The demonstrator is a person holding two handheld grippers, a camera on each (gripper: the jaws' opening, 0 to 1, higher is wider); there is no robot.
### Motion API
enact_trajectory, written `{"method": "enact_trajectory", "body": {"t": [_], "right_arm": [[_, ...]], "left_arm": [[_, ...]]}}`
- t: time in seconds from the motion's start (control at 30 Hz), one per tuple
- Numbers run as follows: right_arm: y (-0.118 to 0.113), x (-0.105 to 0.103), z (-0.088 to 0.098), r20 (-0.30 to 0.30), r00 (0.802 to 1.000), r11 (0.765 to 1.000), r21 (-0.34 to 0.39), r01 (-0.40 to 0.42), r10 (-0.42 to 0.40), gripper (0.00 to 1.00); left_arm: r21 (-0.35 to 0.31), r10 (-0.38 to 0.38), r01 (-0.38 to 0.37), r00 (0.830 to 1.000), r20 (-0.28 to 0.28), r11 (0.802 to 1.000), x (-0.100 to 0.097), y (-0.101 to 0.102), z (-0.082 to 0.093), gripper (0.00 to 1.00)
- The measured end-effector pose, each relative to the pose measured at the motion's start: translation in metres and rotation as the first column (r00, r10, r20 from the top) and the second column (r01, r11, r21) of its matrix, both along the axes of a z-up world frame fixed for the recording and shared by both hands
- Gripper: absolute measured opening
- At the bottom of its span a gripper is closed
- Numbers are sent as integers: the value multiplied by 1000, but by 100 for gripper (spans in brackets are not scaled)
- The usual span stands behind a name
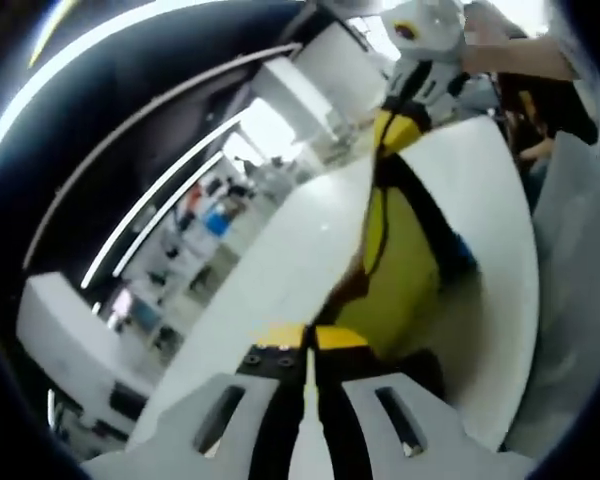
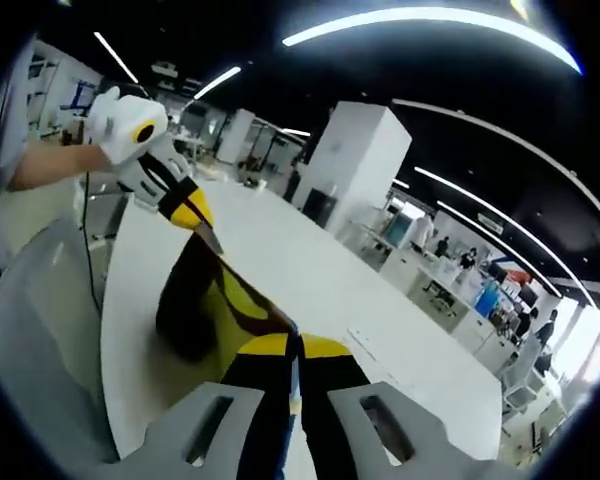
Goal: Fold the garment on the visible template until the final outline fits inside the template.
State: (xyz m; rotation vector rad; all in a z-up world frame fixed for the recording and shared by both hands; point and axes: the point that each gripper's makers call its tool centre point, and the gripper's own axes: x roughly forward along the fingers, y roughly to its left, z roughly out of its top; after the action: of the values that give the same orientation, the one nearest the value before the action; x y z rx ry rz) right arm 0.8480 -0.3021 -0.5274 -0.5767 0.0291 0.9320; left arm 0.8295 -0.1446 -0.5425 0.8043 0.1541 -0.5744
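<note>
From my remote station, both views are soft with motion blur. In the left gripper view, the garment is smeared into yellow and black bands; I cannot make out its outline or any template on the white table. The pinched cloth edge is hidden between the left gripper jaws. In the right gripper view, the right gripper likewise hides the edge it clamps. The far workstations and distant people are too small to tell apart, and the forearm is cut off at the left edge.
</note>
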Motion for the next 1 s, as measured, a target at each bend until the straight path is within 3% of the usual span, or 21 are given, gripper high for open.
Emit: {"method": "enact_trajectory", "body": {"t": [0.37, 0.43, 0.6, 0.63, 0.77, 1.0], "right_arm": [[-2, -22, 58, 119, 993, 997, 75, -14, 5, 2], [-3, -27, 69, 136, 991, 995, 100, -21, 8, 2], [-5, -37, 88, 186, 982, 993, 118, -25, 2, 2], [-5, -40, 93, 196, 981, 992, 125, -28, 3, 2], [-2, -50, 107, 201, 980, 985, 168, -47, 13, 2], [-9, -71, 136, 255, 967, 974, 217, -65, 8, 2]], "left_arm": [[-2, 2, -2, 993, 119, 1000, -23, -2, 63, 0], [25, 6, -10, 986, 165, 1000, -27, -2, 74, 0], [-6, 2, -1, 979, 205, 1000, -40, -4, 97, 0], [-9, 9, -7, 972, 236, 1000, -42, -4, 105, 0], [22, 17, -24, 965, 263, 999, -49, -2, 116, 0], [-23, 6, 2, 950, 311, 1000, -73, -5, 143, 0]]}}
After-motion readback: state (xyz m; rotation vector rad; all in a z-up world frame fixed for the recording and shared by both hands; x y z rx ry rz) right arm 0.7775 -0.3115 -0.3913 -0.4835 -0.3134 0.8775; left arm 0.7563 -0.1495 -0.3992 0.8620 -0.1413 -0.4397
